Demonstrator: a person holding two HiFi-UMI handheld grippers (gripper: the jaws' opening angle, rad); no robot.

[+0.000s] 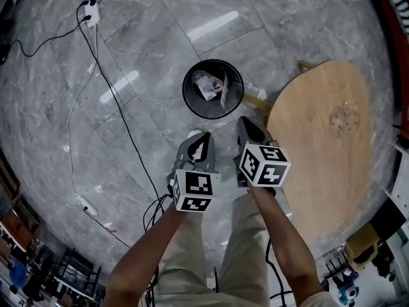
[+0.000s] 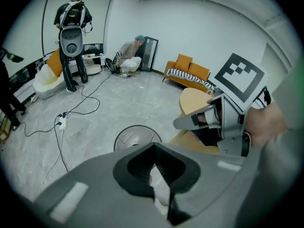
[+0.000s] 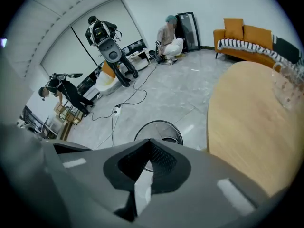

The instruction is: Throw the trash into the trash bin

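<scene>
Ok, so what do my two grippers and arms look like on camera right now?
The left gripper and right gripper are grey moulded shells tapering to tongs lined with black ribbed pads. Each carries a white marker cube printed with black squares. No sleeves cover the forearms; the trousers are light khaki.

Trash bin (image 1: 185, 89) sits on the floor (image 1: 153, 50) just left of the table (image 1: 319, 152), with crumpled trash (image 1: 209, 85) inside it. Left gripper (image 1: 197, 138) and right gripper (image 1: 244, 123) are side by side on the near side of the bin. Left scrap (image 2: 159, 186) and right scrap (image 3: 141, 189) are each pinched between that gripper's jaws. Power strip (image 1: 91, 13) lies well behind-left of the bin, and its cable (image 1: 121, 117) runs along the bin's left.
</scene>
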